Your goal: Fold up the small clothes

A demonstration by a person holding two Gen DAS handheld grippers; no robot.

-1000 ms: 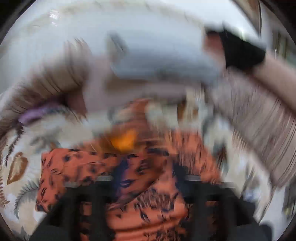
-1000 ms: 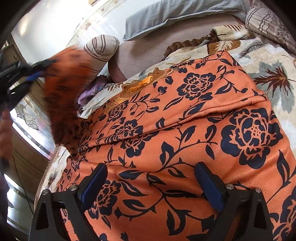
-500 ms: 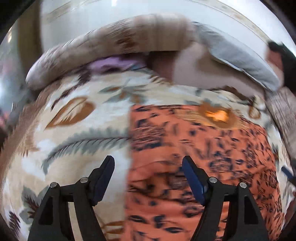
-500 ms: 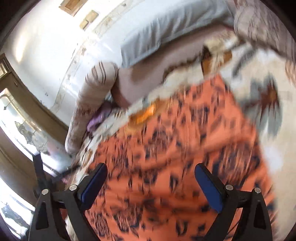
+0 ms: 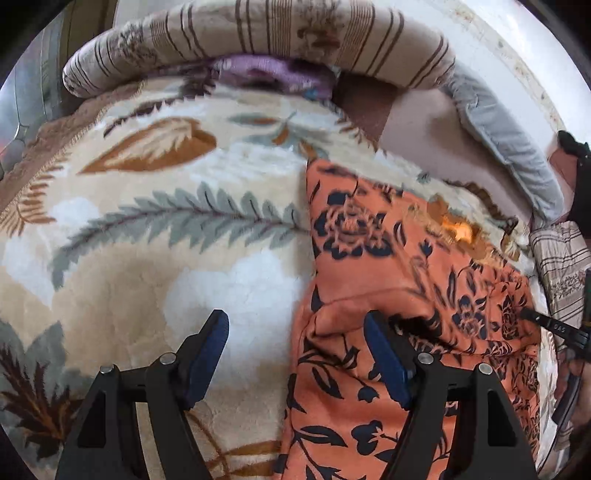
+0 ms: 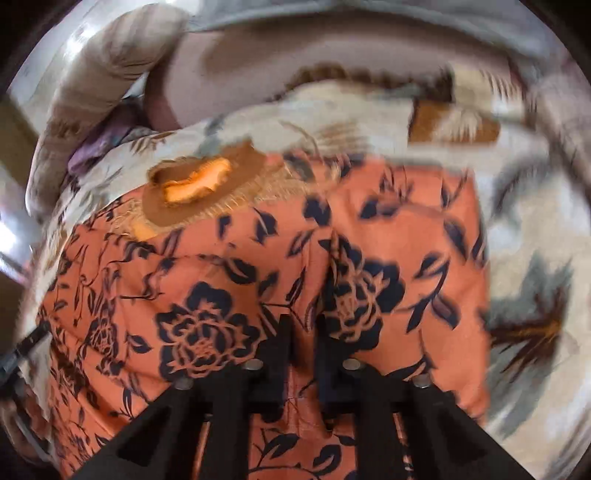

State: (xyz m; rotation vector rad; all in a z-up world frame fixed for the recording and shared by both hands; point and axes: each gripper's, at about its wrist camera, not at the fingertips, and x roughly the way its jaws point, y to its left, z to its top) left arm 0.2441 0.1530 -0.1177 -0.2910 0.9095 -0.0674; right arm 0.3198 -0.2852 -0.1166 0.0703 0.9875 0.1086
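Observation:
An orange garment [image 5: 369, 258] with dark blue flowers lies folded on a leaf-patterned blanket [image 5: 147, 258]. My left gripper [image 5: 295, 317] hangs open over the garment's left edge, with its right finger above the cloth and its left finger above the blanket; nothing is gripped. In the right wrist view the same garment [image 6: 221, 258] fills the middle, and my right gripper [image 6: 303, 321] is shut on a pinch of its cloth, which puckers toward the fingers. That view is blurred.
A striped bolster [image 5: 258, 33] lies along the far side with a purple cloth [image 5: 273, 74] tucked under it. A grey pillow [image 5: 509, 147] rests at the back right. A person's black-gloved hand [image 5: 580, 166] shows at the right rim. Blanket [image 6: 535, 258] extends right of the garment.
The left gripper swung from over the garment to its left edge and sank toward the blanket. The right gripper's jaws went from wide open to shut on the orange cloth.

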